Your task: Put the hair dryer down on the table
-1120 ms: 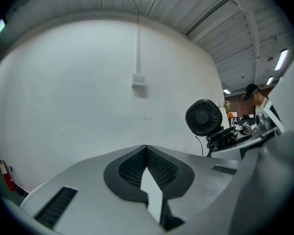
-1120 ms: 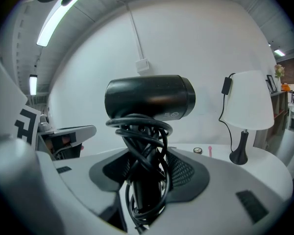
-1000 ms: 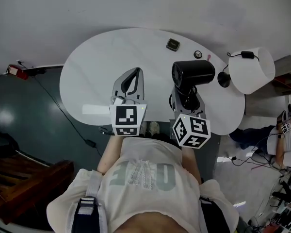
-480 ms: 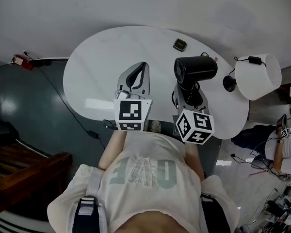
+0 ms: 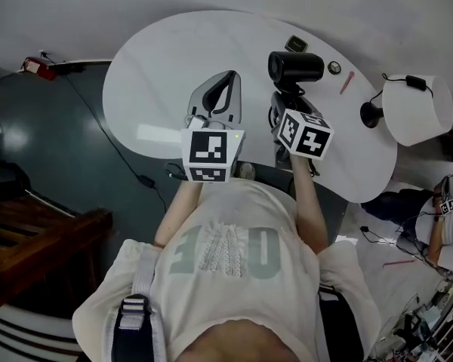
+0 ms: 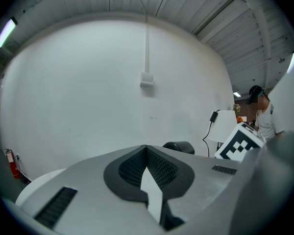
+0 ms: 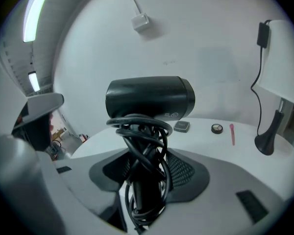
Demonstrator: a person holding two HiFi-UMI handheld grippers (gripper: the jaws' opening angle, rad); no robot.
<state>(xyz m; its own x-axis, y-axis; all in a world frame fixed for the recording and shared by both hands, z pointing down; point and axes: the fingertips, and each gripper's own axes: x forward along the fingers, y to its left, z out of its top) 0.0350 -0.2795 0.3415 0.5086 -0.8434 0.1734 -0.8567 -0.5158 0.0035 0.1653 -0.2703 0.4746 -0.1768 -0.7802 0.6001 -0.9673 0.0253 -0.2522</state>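
A black, barrel-shaped hair dryer (image 7: 149,98), cord wound round its handle, is standing upright over the white oval table (image 5: 158,74) near its far edge. The right gripper (image 7: 144,180) is clamping the handle. The left gripper (image 6: 147,173) is hovering beside it, jaws together, empty.

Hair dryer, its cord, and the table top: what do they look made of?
Hair dryer: probably hard plastic, black, satin; soft sheen along the barrel, small printed marks.
Cord: likely rubbery or vinyl sheath, black, slightly glossy; it bends in tight loops round the handle.
Table: white, smooth, semi-gloss; a light reflects on it; laminate or painted board, can't tell which.
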